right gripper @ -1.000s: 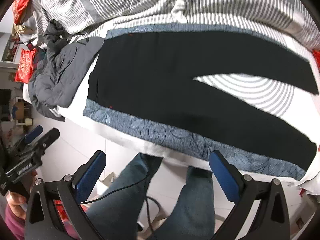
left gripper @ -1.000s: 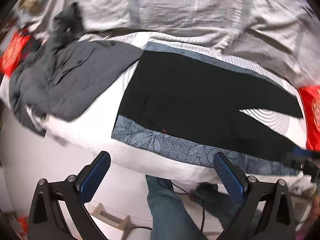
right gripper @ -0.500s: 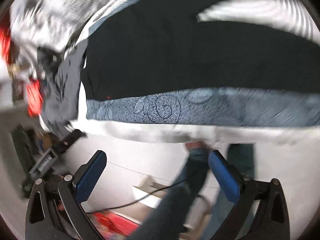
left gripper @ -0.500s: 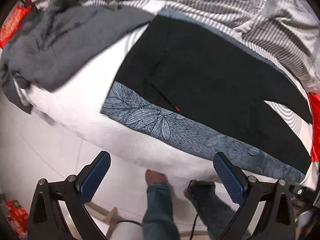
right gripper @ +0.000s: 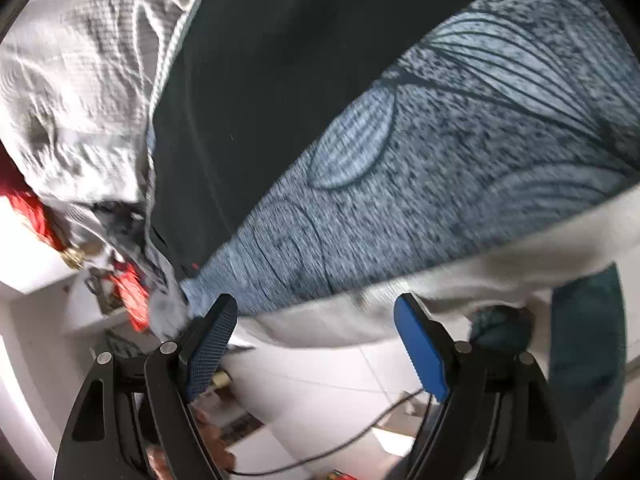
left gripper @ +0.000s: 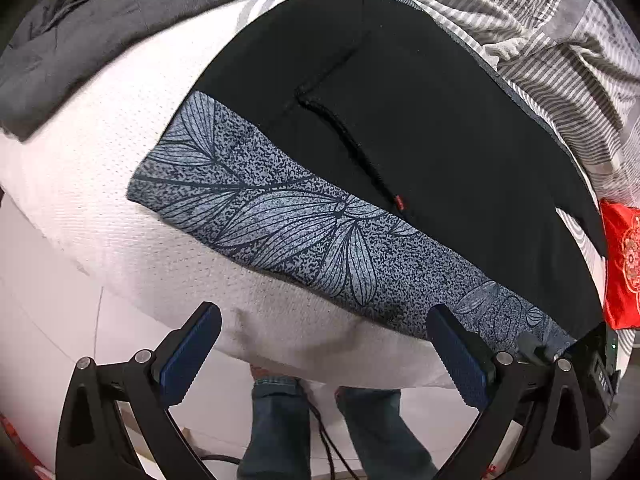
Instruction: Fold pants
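**Both hand-held grippers drop close to the bed edge, pants untouched**

Compared with a second ago, both views sit much nearer the bed. In the left wrist view the black pants (left gripper: pixel 400 120) fill far more of the picture than before, and the blue leaf-patterned cloth (left gripper: pixel 304 232) under them now spreads across the middle. The right wrist view has tilted and closed in: the cloth (right gripper: pixel 460 168) that ran level across it now slants from 7 o'clock up to 2 o'clock, and the picture is blurred.

The left hand-held gripper (left gripper: pixel 326 354) has its jaws wide apart with nothing between them. The pants lie flat on the bed at its 12 to 1 o'clock, apart from the fingertips, with the patterned cloth and the white mattress edge (left gripper: pixel 132 248) between. A red tag (left gripper: pixel 399 202) marks the pants' near seam. A grey garment (left gripper: pixel 100 24) lies at 10 o'clock, a striped quilt (left gripper: pixel 560 52) at 2 o'clock and a red cushion (left gripper: pixel 624 268) at 3 o'clock. The person's jeans (left gripper: pixel 276 420) show below.

The right hand-held gripper (right gripper: pixel 316 344) has just been narrowing its jaws, yet they stand apart and empty. The pants (right gripper: pixel 280 80) lie at its 11 to 12 o'clock, beyond the cloth, not touching the fingertips.
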`<state>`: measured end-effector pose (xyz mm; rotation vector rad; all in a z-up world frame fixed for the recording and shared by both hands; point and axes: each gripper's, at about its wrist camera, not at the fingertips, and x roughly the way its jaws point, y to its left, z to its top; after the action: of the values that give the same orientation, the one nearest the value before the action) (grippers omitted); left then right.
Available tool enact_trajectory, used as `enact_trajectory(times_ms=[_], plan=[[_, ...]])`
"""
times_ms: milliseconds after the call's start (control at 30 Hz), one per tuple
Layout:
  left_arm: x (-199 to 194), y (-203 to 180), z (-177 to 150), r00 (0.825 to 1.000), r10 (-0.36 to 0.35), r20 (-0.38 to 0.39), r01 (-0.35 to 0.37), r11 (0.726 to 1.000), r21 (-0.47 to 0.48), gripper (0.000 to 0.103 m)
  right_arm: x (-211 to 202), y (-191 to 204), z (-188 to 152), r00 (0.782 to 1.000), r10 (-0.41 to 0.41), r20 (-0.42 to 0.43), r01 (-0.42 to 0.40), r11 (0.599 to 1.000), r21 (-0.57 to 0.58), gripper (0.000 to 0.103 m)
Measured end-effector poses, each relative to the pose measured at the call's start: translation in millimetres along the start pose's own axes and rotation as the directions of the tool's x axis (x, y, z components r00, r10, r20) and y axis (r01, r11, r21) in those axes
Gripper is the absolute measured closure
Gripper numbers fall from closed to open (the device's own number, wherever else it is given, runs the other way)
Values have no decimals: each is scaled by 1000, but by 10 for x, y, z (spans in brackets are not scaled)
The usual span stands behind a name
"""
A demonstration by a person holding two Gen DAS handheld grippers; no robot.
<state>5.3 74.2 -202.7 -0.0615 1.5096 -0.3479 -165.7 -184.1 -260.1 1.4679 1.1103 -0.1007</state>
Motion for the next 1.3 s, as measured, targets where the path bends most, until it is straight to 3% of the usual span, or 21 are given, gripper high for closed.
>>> enact_trajectory(times_ms=[133, 233, 267, 300, 500, 767, 833, 900, 933, 967, 1000, 1033, 1133, 1300], plan=[[58, 19, 25, 999, -41, -10, 41, 999, -16, 0, 62, -10, 97, 997, 63, 34, -65, 996, 53, 25], [90, -5, 37, 998, -59, -21, 58, 998, -12, 0, 101, 78, 141, 992, 118, 41, -121, 989, 89, 55], [96, -18, 42, 997, -71, -24, 71, 997, -10, 0, 91, 125, 153, 990, 133, 40, -136, 987, 85, 74], [98, -20, 43, 996, -82, -27, 82, 997, -13, 0, 74, 174, 152, 988, 151, 39, -154, 985, 81, 83], [104, 48, 83, 977, -213, -28, 209, 971, -120, 0, -81, 386, 161, 977, 209, 32, -211, 976, 49, 85], [86, 142, 328, 965, -262, 23, 260, 935, -240, 0, -108, 381, 190, 982, 188, 6, -188, 982, 30, 85], [113, 201, 367, 967, -254, 17, 249, 928, -277, 24, -83, 369, 204, 984, 179, -2, -179, 983, 34, 85], [157, 237, 396, 970, -243, -3, 230, 921, -315, 29, -62, 333, 220, 985, 173, -8, -172, 984, 47, 85], [147, 254, 392, 970, -242, 1, 230, 920, -318, 37, -37, 327, 242, 986, 168, -11, -167, 984, 57, 85], [127, 239, 401, 974, -225, 9, 217, 927, -306, 48, -34, 310, 247, 987, 163, -10, -162, 985, 65, 85], [104, 226, 406, 981, -193, 9, 188, 943, -276, 72, -34, 303, 255, 988, 153, -5, -152, 986, 72, 89], [96, 222, 420, 981, -195, 8, 190, 947, -261, 82, -62, 285, 246, 990, 142, 1, -141, 987, 73, 94], [-22, 278, 434, 970, -240, 30, 239, 934, -265, 86, -135, 406, 252, 993, 121, 3, -121, 992, 38, 95], [-360, 56, 547, 975, -218, 52, 223, 963, -151, 86, -335, 778, 376, 996, 80, -34, -82, 994, -72, 95]])
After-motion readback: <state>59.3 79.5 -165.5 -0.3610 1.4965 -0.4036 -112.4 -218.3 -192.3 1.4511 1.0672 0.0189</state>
